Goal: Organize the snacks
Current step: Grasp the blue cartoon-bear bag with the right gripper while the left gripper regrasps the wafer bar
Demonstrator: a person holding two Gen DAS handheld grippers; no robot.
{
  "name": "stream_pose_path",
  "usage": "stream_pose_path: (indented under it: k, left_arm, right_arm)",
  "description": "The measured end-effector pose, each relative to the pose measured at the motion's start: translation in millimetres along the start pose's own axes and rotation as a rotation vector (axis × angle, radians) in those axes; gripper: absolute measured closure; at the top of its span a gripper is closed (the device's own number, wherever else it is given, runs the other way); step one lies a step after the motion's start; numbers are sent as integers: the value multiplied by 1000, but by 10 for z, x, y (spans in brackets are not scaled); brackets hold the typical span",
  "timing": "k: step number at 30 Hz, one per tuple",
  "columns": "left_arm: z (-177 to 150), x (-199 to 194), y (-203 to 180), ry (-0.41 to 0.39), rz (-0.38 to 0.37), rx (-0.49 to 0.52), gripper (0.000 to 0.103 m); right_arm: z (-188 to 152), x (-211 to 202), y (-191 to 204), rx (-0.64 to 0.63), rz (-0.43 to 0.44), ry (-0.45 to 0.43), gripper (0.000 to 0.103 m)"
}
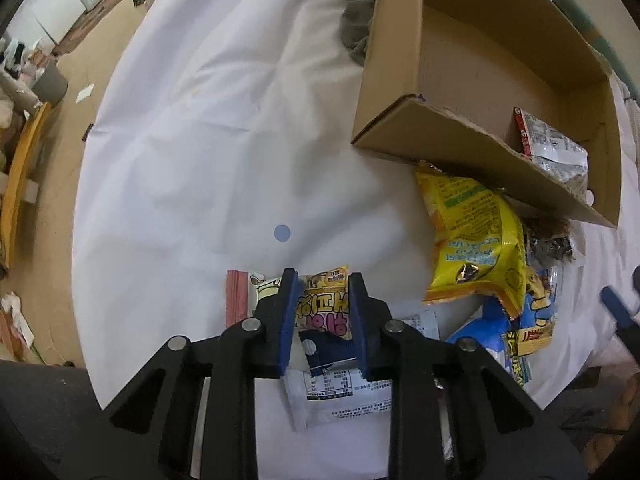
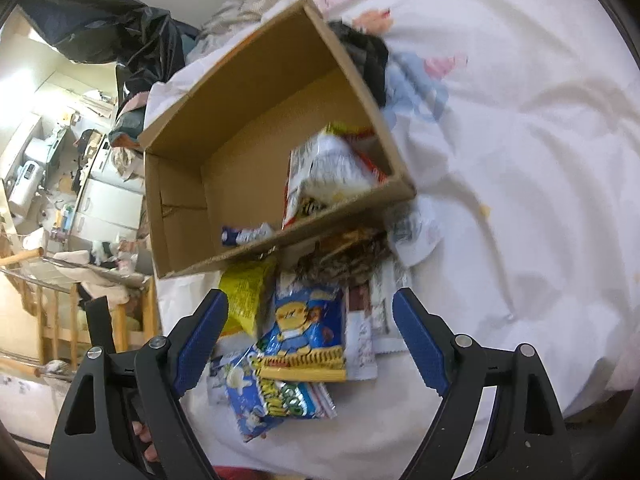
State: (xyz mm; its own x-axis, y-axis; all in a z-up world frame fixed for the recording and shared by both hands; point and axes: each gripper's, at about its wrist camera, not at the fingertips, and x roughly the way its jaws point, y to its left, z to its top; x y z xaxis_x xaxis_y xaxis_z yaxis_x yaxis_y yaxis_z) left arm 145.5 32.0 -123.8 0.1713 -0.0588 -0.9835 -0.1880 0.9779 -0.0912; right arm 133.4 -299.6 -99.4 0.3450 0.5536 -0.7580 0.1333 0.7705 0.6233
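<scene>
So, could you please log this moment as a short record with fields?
left hand-held gripper: shut on yellow-pink snack packet
right hand-held gripper: open, above blue snack bags
cardboard box: open, holds red-white packet
yellow bag: outside, against the box wall
surface: white sheet

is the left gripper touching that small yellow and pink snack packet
Touching. The left wrist view shows the left gripper with both blue fingers pressed against the sides of the yellow and pink snack packet, no gap on either side.
</scene>
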Motion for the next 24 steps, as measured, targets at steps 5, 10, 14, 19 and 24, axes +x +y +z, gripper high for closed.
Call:
stream_pose_path:
  k: [5,10,14,19,24]
  left_arm:
    - [7,139,168,48,-12,-42,65]
    - [-58,198,140,49,43,5,54]
    - [-90,313,106,47,90,44,50]
    - [-116,260,111,37,85,57,55]
    - [-89,149,151,30,27,16,65]
  right_arm:
    - [-63,256,109,-45,-11,112,16]
    - [-123,615,344,-117,-65,213,17]
    - [-154,920,494,-210,-198,273,20]
    - [-176,1037,474,-227,-220,309,43]
    - [-163,832,421,-205,-137,291,62]
